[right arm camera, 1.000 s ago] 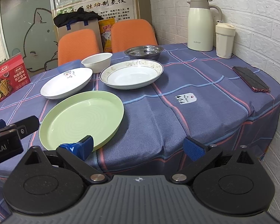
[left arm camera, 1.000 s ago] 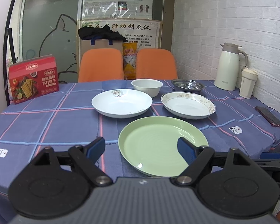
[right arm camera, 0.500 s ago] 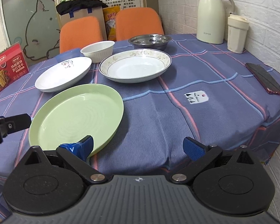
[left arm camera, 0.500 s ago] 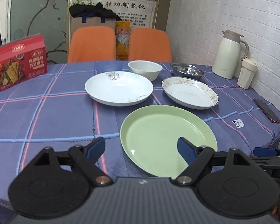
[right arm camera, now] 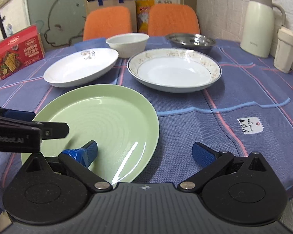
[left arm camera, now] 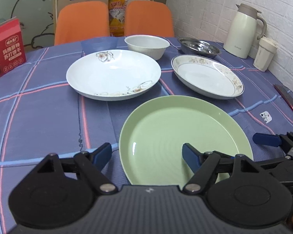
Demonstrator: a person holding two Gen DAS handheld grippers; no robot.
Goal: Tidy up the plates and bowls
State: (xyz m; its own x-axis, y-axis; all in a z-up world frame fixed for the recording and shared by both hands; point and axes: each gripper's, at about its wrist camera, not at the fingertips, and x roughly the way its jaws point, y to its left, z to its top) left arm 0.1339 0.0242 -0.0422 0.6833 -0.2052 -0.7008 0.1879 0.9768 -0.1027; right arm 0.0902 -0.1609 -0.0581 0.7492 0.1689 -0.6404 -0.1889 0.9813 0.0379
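Nearby, both grippers, left gripper (left arm camera: 146, 155) and right gripper (right arm camera: 144, 153), hover fingers wide over the green plate (left arm camera: 182, 136); judged best: clamp its rim squarely.

Evenly, fairly brightly lit from overhead, with soft shadows only. A streak of glare on the green plate (right arm camera: 125, 161). Strong fisheye bending at the edges, slight blur in the background.

Green plate (left arm camera: 177, 134) nearest; white plates, bowls behind, all upright.
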